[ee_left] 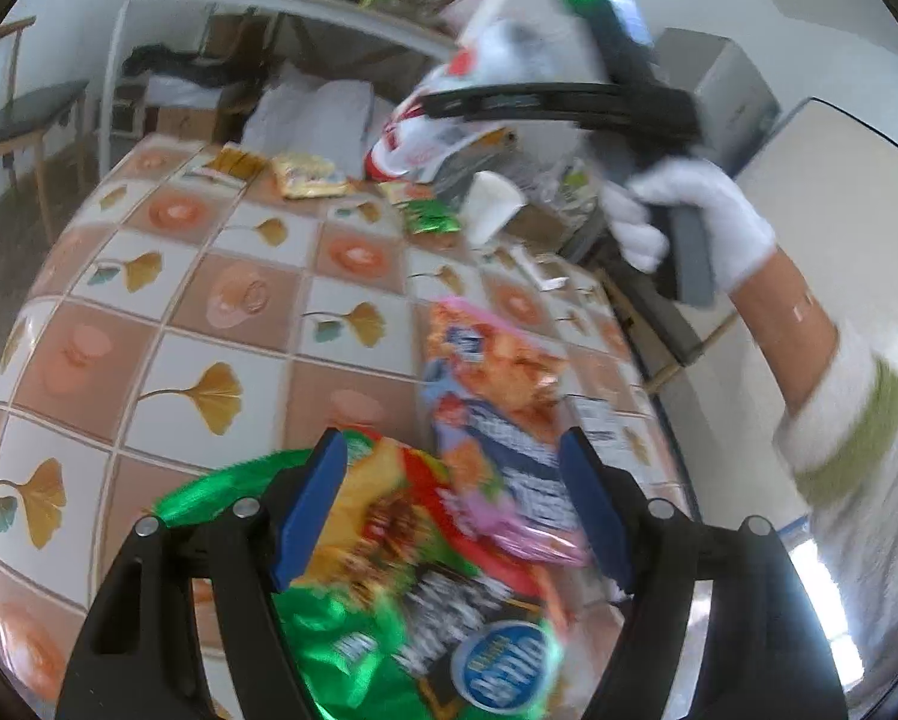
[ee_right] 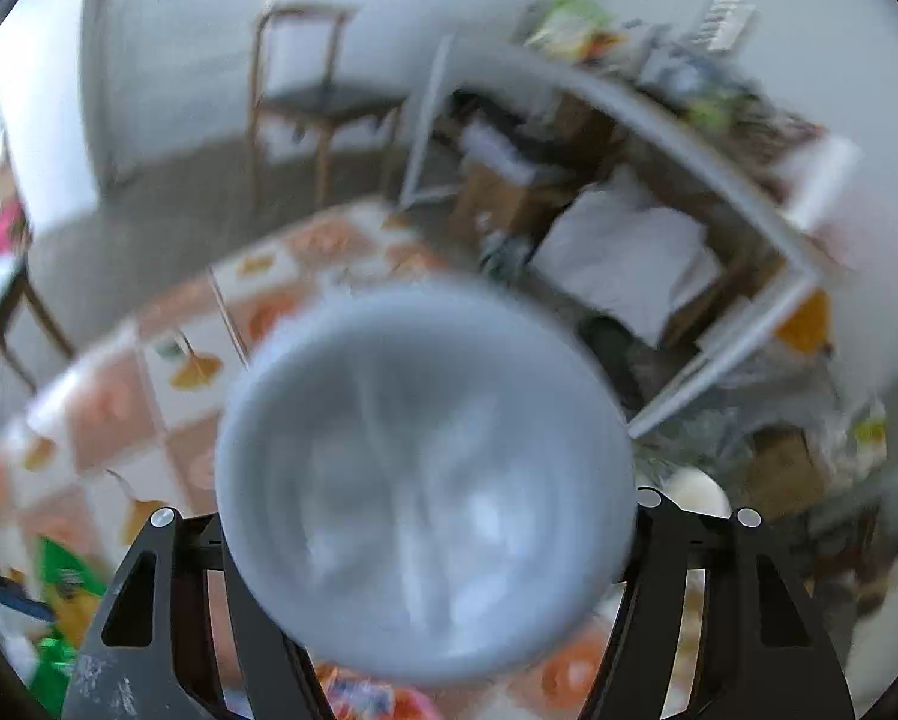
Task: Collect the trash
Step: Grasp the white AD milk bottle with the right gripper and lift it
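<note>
While labels blur | L gripper (ee_left: 454,510) clamps snack bags (ee_left: 449,540) | R gripper (ee_right: 425,540) clamps cup (ee_right: 425,480)

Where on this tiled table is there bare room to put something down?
The near-left stretch of the tiled table is bare, bordered by the left edge and the green wrapper. The far edge is crowded: yellow packets, a small green wrapper, a white cup. The pink snack bag fills the right side.
</note>
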Demonstrator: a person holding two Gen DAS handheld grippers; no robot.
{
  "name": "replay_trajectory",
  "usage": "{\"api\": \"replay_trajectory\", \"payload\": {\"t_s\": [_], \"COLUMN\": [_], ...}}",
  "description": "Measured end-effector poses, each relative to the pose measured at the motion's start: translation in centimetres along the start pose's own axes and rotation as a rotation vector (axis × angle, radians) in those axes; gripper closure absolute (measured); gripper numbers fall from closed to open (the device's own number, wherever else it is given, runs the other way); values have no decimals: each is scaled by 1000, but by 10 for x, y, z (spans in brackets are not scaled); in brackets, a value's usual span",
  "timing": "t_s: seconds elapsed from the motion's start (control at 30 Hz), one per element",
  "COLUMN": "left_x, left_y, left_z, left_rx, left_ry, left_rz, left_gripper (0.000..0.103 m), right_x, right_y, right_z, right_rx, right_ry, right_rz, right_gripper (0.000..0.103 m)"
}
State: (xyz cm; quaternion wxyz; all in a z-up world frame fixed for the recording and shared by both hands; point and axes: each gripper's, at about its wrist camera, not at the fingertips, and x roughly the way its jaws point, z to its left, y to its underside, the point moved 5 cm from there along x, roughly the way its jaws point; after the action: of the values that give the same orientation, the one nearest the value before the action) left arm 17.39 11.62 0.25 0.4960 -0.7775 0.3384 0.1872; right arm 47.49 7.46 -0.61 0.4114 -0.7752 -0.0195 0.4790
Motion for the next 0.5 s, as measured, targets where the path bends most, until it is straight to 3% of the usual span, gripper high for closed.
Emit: {"api": "replay_trajectory", "payload": {"t_s": [0.1,0.23,0.33,0.5], "left_x": [-4,11,30,71], "left_y": [7,21,34,54], "left_z": [-29,-72,-105,-140], "left_rx": [31,70,119,144], "left_ry": [66,159,214,235], "left_rz": [15,90,157,264], "left_gripper": [32,29,27,25], "right_x": [-93,-178,-229,-261], "right_y": [30,86,147,234], "right_z": [-19,-30,-34,-33], "right_rx": [129,232,354,581], "right_ry": [23,76,80,53], "right_rz": [-101,-145,-112,18], "right_gripper": [41,41,41,42]}}
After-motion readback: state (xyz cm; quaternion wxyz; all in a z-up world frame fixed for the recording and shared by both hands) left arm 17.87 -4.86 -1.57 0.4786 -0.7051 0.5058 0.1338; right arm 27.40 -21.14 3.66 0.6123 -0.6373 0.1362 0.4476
